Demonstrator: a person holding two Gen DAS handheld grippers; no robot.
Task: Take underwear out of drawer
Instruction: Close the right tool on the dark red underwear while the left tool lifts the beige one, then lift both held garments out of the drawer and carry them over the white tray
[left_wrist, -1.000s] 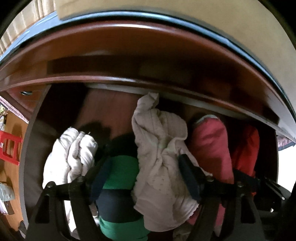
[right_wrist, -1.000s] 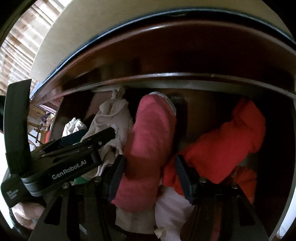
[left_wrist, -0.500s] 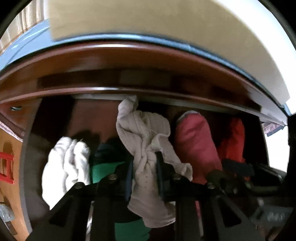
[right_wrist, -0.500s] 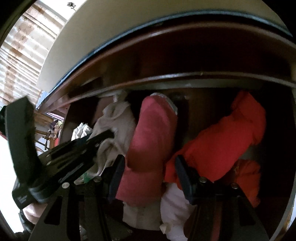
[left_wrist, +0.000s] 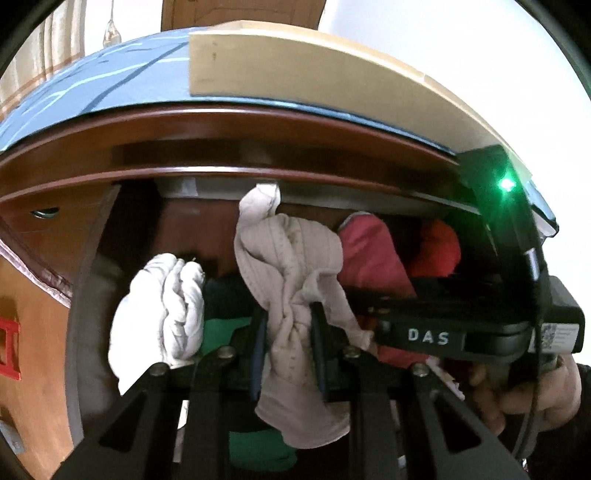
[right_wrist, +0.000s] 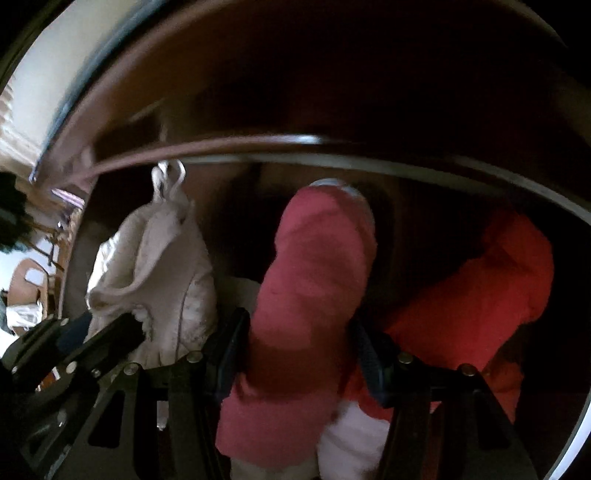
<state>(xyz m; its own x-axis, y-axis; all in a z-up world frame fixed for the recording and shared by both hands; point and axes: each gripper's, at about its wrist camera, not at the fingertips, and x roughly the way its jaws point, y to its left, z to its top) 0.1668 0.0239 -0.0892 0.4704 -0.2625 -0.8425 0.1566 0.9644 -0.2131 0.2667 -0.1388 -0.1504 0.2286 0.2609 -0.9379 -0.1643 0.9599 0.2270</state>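
An open dark wooden drawer (left_wrist: 92, 229) holds rolled underwear. My left gripper (left_wrist: 289, 339) is shut on a beige dotted piece of underwear (left_wrist: 291, 266) and holds it lifted above the others. That beige piece also shows in the right wrist view (right_wrist: 155, 258), with the left gripper's fingers (right_wrist: 114, 332) below it. My right gripper (right_wrist: 301, 354) is open, with its jaws on either side of a pink rolled piece (right_wrist: 314, 273), also seen in the left wrist view (left_wrist: 373, 251).
In the drawer lie a white roll (left_wrist: 162, 302), a green and dark piece (left_wrist: 221, 325) and a red piece (right_wrist: 480, 280). The desk's wooden edge (left_wrist: 258, 151) overhangs the drawer. A cardboard sheet (left_wrist: 295, 70) lies on top.
My left gripper closed on the beige underwear and pulled back, lifting it. My right gripper moved forward, and its jaws now flank the pink roll.
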